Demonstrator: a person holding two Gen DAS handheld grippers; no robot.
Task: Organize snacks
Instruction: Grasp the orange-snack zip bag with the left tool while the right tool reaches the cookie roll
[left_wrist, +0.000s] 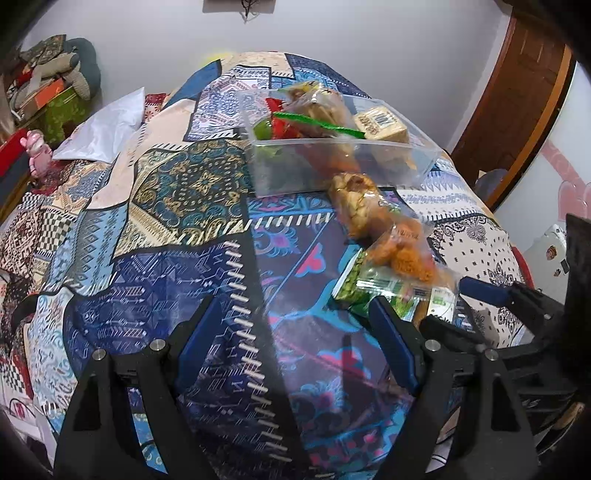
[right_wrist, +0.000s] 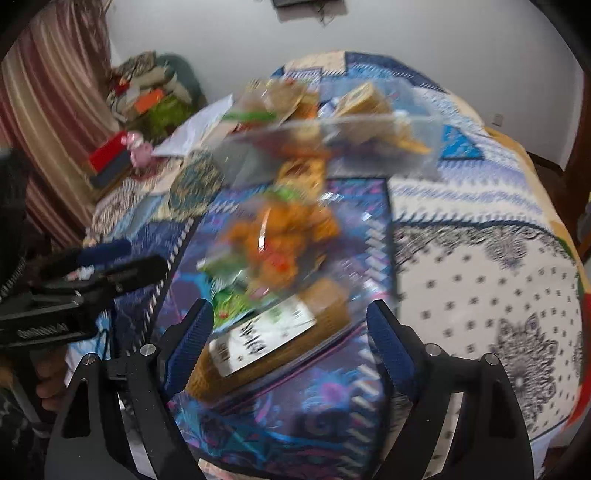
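Note:
A clear plastic bin (left_wrist: 413, 155) with several snack packs stands on the patchwork cloth; it also shows blurred in the right wrist view (right_wrist: 406, 147). In front of it lie a bag of pale nuts (left_wrist: 354, 203), a bag of orange snacks (left_wrist: 402, 251), a green pack (left_wrist: 351, 288) and a brown pack with a white label (right_wrist: 266, 343). My left gripper (left_wrist: 295, 332) is open and empty over bare cloth, left of the loose packs. My right gripper (right_wrist: 291, 339) is open, its fingers on either side of the brown labelled pack. It also shows at the right of the left wrist view (left_wrist: 447, 299).
The patchwork cloth (left_wrist: 166, 192) covers a bed or table. A white paper (left_wrist: 107, 125) lies at the far left. Piled boxes and cushions (left_wrist: 55, 85) stand by the wall. A wooden door (left_wrist: 517, 103) is at the right. The left gripper's handle (right_wrist: 74, 291) is at the left.

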